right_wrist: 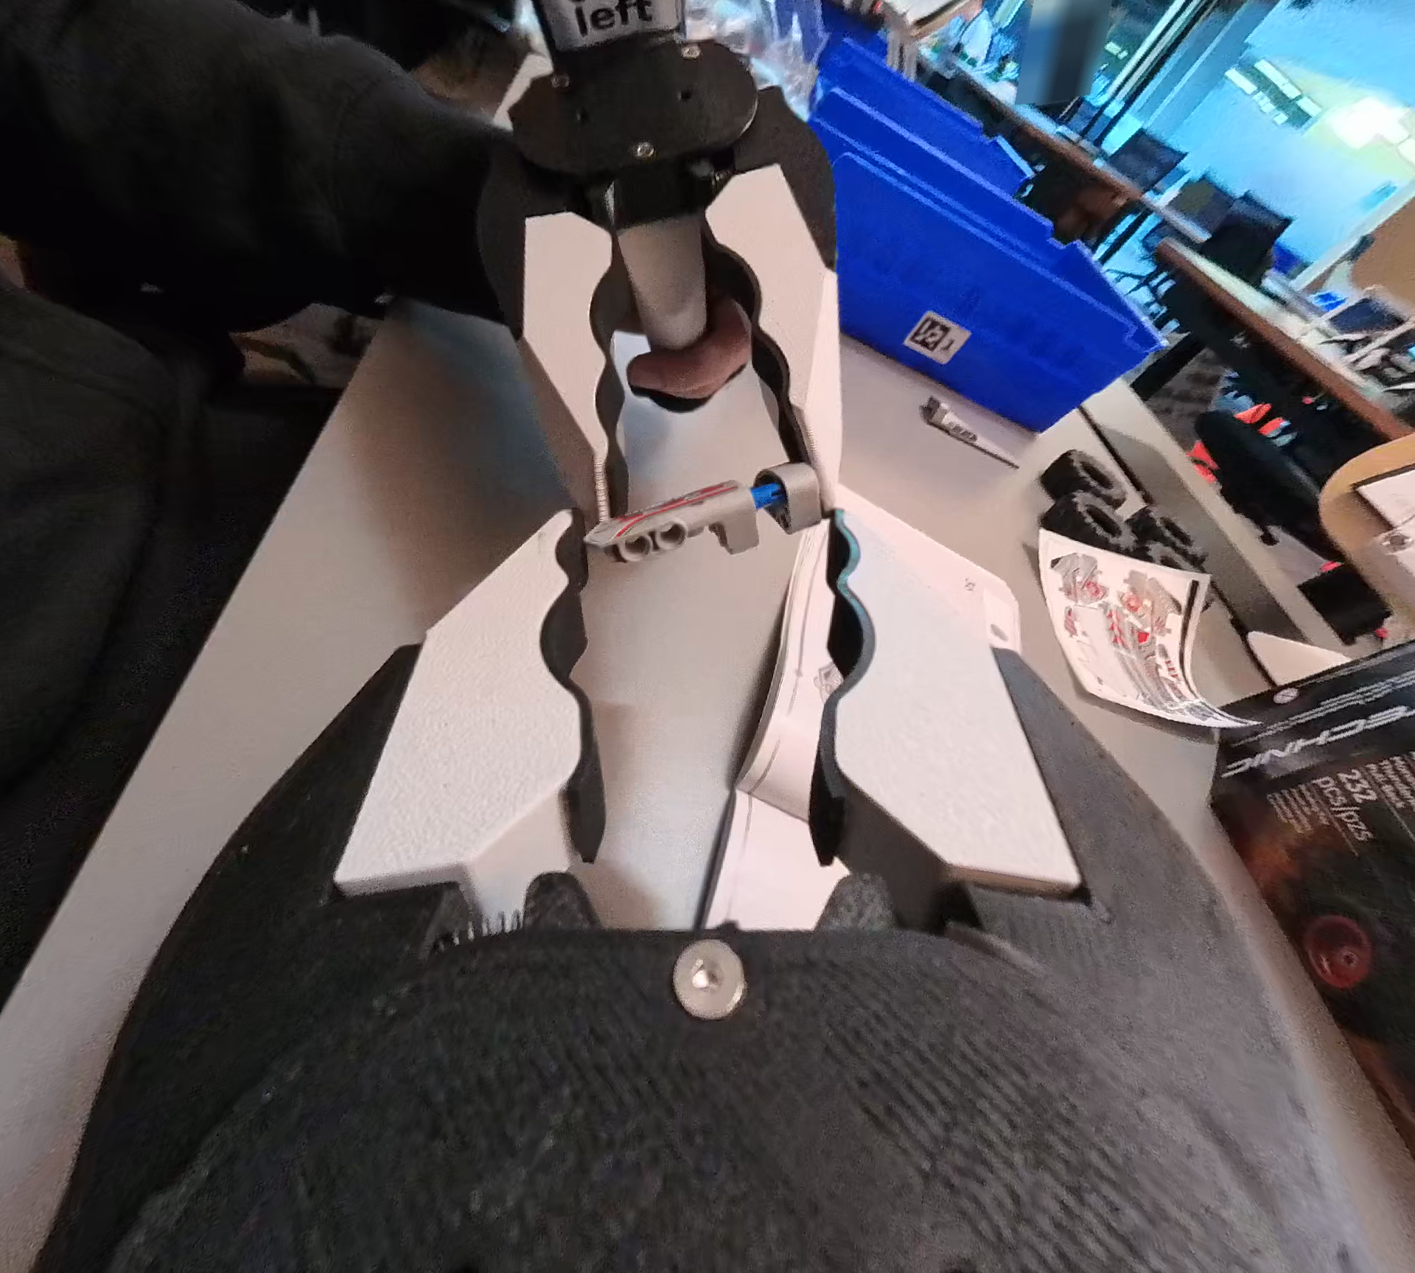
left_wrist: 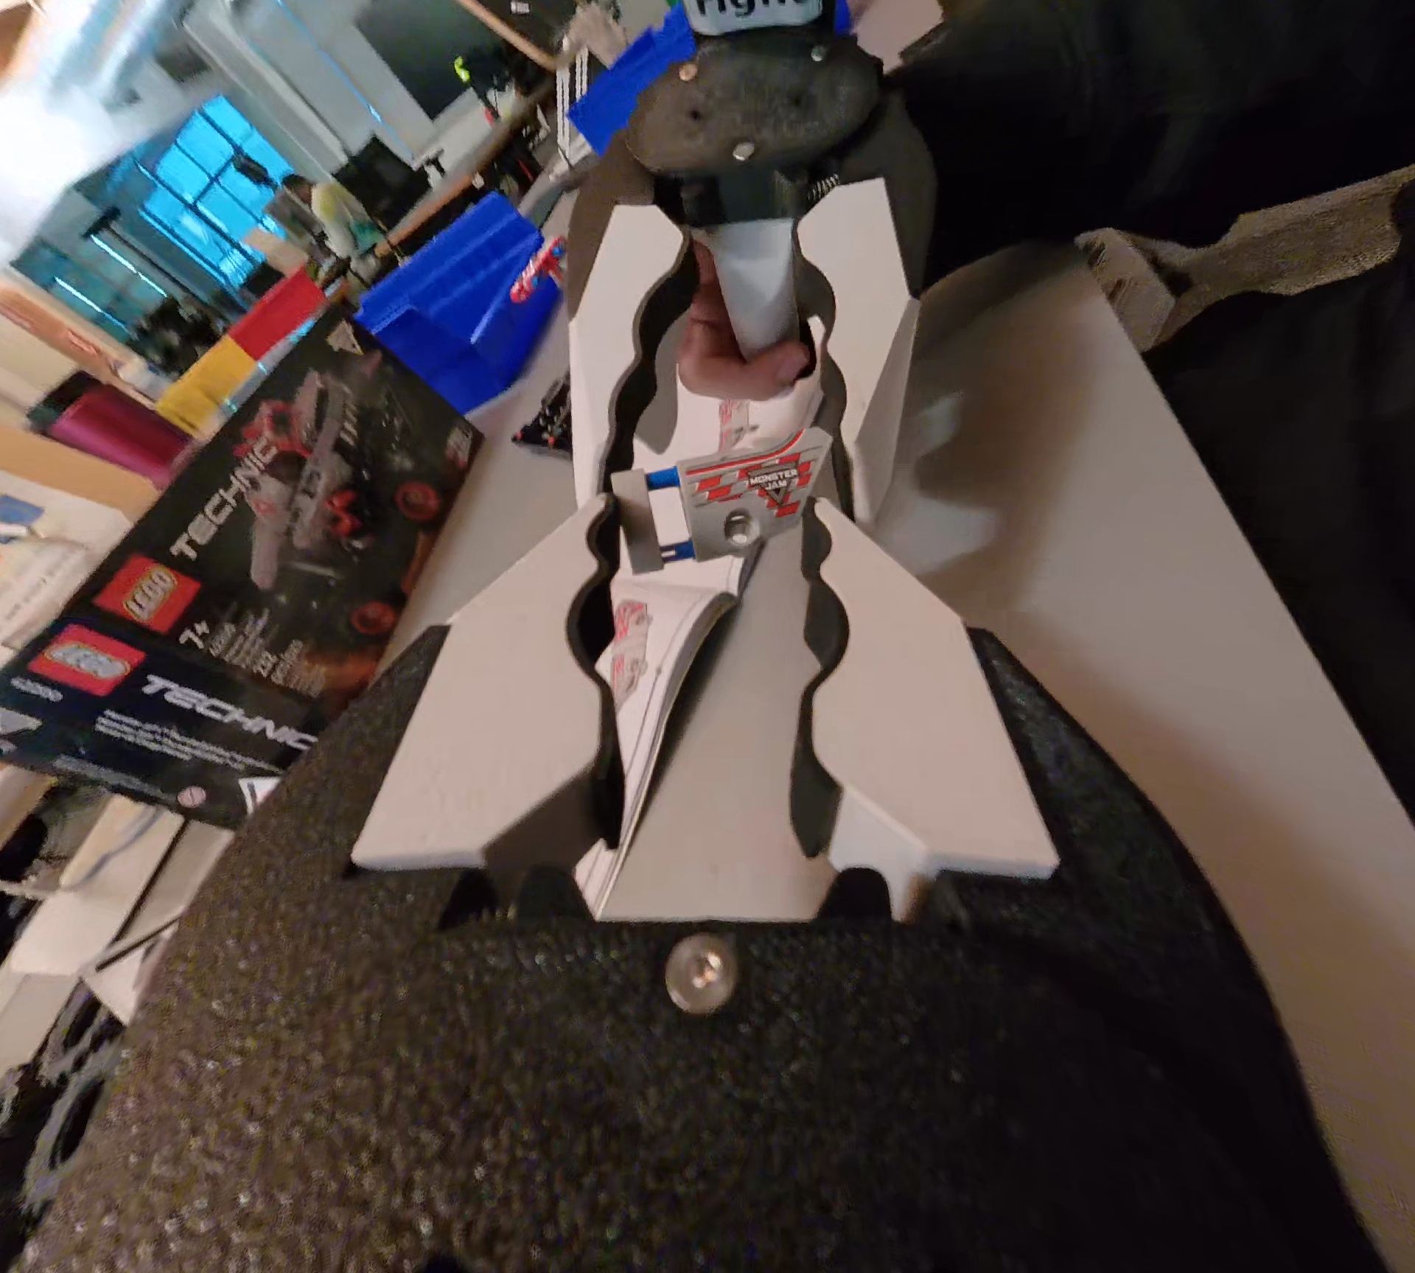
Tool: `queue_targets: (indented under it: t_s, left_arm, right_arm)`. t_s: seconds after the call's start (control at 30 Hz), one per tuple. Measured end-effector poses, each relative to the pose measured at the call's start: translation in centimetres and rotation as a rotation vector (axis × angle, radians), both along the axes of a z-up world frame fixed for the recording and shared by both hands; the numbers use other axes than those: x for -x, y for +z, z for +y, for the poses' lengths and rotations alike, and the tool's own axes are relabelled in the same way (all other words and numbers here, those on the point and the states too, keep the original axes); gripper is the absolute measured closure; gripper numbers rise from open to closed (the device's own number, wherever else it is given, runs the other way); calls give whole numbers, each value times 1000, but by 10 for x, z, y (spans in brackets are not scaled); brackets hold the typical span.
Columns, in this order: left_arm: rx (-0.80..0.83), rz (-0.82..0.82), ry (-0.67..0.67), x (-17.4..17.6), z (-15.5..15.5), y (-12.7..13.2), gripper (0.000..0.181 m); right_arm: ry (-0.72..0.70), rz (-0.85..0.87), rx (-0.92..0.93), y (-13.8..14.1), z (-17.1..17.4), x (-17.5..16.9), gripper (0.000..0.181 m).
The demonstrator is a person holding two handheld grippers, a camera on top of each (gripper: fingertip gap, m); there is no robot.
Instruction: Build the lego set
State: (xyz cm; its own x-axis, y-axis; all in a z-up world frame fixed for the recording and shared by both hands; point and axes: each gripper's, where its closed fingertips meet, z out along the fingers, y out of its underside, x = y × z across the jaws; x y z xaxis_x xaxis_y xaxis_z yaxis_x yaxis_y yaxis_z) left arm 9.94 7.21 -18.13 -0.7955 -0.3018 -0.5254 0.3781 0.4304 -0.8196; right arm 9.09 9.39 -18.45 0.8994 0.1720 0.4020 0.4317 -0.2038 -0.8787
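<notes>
A small lego assembly point(left_wrist: 746, 493) hangs between my two grippers above the white table point(left_wrist: 1034, 547). It is a grey panel with a red and white sticker, joined by blue pins point(left_wrist: 663, 476) to a grey connector point(left_wrist: 637, 520). My left gripper point(left_wrist: 712, 512) comes from below in its own view and its tips press on both ends of the assembly. My right gripper point(left_wrist: 723, 470) faces it from above, tips on the same ends. In the right wrist view the assembly point(right_wrist: 674, 520) lies across my right gripper point(right_wrist: 703, 525), with the left gripper point(right_wrist: 708, 474) opposite.
An open instruction booklet point(left_wrist: 666, 646) lies under the grippers. A black lego box point(left_wrist: 230, 585) stands on the left, with blue bins point(left_wrist: 459, 317) behind it. In the right wrist view a sticker sheet point(right_wrist: 1125, 631), black tyres point(right_wrist: 1110, 509) and a blue bin point(right_wrist: 957, 256) lie to the right. Left and right tips are no more than a few centimetres apart.
</notes>
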Motion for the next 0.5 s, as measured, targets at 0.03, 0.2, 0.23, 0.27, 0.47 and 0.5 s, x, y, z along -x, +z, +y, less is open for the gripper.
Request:
queue_targets:
  t_s: [0.03, 0.2, 0.23, 0.27, 0.47, 0.5]
  left_arm:
    - [5, -14, -13, 2, -2, 2, 137]
    - [42, -6, -44, 9, -14, 8, 136]
    - [42, -4, -43, 9, -15, 8, 136]
    - [37, 0, -38, 9, -17, 8, 136]
    - [14, -13, -55, 12, -22, 3, 136]
    - [9, -10, -62, 12, -21, 1, 136]
  right_arm:
    - [-9, -5, -16, 2, -2, 2, 121]
    - [-63, -17, -100, 7, -11, 9, 117]
    - [-72, -19, -111, 7, -12, 9, 117]
    - [-83, -22, -118, 7, -13, 9, 117]
    - [-75, -1, -122, 3, -21, 11, 118]
    - [-59, 0, -102, 1, -25, 11, 127]
